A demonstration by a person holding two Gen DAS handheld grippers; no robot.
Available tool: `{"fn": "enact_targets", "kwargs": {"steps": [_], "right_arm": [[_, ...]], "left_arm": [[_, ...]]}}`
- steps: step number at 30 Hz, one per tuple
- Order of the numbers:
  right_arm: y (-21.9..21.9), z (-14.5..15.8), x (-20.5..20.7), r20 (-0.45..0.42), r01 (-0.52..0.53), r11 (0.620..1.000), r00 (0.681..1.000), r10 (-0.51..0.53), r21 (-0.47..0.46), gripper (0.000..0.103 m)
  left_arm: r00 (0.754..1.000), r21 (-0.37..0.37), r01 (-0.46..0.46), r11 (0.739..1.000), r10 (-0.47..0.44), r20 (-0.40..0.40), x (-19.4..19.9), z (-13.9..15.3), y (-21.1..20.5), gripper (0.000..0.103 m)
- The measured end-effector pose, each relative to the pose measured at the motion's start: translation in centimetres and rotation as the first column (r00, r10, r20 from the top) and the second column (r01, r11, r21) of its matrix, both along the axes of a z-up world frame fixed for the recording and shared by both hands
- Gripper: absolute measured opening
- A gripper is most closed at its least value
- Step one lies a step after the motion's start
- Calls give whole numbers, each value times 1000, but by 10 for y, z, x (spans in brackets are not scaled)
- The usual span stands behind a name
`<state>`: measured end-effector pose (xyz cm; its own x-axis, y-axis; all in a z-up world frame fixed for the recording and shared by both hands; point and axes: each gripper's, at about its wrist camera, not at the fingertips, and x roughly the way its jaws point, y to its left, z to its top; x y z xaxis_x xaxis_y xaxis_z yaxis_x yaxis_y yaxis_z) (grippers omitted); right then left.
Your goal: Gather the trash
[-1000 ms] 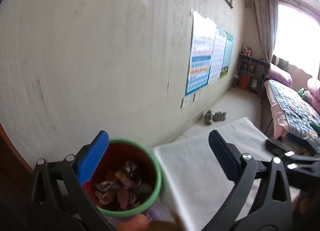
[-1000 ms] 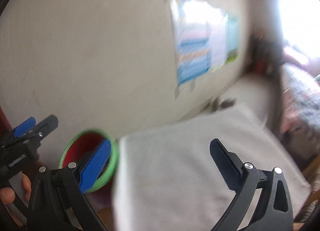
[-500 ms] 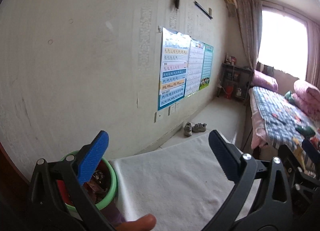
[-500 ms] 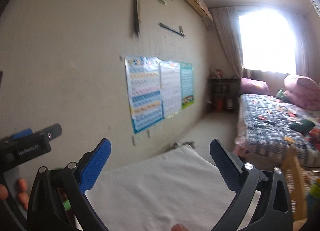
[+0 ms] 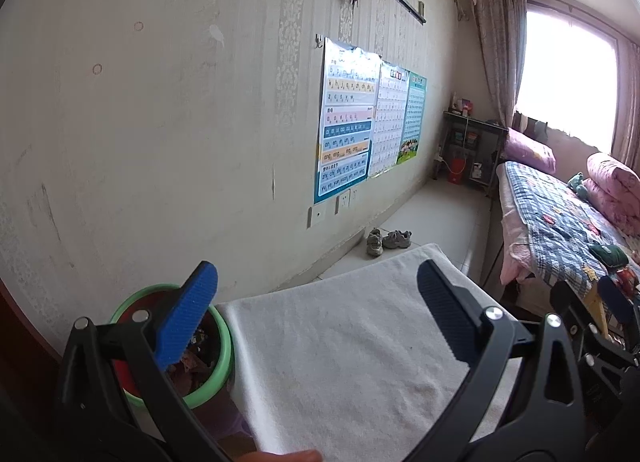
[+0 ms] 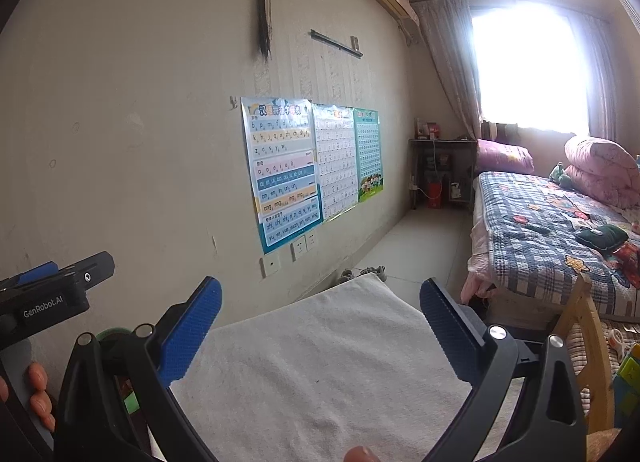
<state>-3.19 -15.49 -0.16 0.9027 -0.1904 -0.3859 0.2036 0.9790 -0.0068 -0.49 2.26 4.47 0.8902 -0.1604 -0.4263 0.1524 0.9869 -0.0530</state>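
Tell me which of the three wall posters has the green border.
The green-bordered poster is the narrowest of the three, farthest along the wall toward the window. The middle poster is pale, and the biggest poster is blue-framed.

White towel [image 5: 352, 350] over table surface.

White cloth [image 5: 352, 346] over the worktop: matt, napped, towel-like weave. Bin [image 5: 218, 366]: smooth plastic, green rim, red inside, holding crinkled shiny wrappers [image 5: 192, 362]. Left tongs [image 5: 316, 314] and right tongs [image 6: 320, 326]: matt black plastic frames, bright metal rivets, ribbed blue and dark pads. Wall [image 5: 160, 122]: matt embossed wallpaper, scuffed. Posters [image 6: 288, 170]: glossy paper. Bed quilt [image 6: 552, 238]: soft patchwork cloth. Chair frame [image 6: 592, 342]: bare pale wood.
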Motion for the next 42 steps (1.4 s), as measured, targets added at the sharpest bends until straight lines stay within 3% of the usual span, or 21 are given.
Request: {"fn": "enact_targets", "kwargs": {"steps": [42], "right_arm": [[3,-6,5,-33,7,1000,999,-6,17,96]], "left_arm": [[999,-6,-3,1000,3,-32,4,-9,10,98]]}}
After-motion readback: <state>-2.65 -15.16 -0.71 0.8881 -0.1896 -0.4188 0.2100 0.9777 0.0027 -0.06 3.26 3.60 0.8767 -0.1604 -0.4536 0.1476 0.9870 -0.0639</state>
